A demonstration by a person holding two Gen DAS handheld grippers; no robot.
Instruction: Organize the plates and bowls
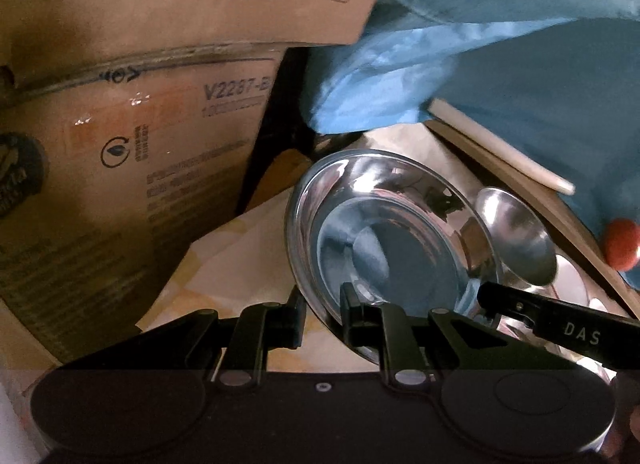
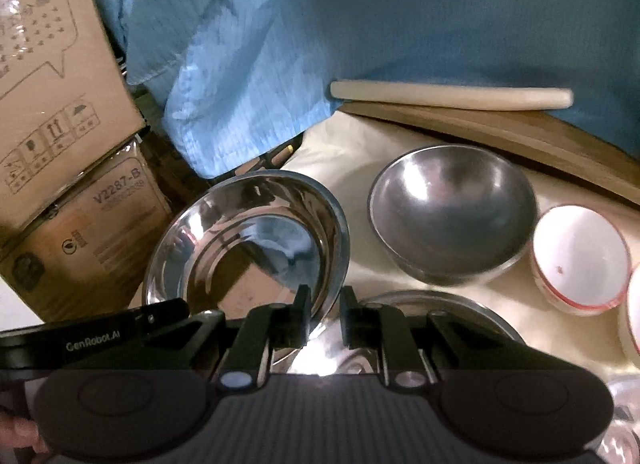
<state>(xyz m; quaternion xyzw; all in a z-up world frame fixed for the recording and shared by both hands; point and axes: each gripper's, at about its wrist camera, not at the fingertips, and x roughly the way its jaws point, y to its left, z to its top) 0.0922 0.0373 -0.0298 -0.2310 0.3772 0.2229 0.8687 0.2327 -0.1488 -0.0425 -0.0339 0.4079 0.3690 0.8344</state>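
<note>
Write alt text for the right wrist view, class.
The right gripper pinches the near rim of a tilted shiny steel dish. Beyond sit a dull steel bowl and a red-rimmed white bowl; cardboard boxes stand left.

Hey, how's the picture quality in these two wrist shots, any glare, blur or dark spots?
Left wrist view: dim and warm, cardboard box print smeared by blur, bright reflections on the shiny steel dish. Right wrist view: a glare patch on the steel plate beneath the gripper, blue cloth soft, fisheye bending the wooden board.
</note>
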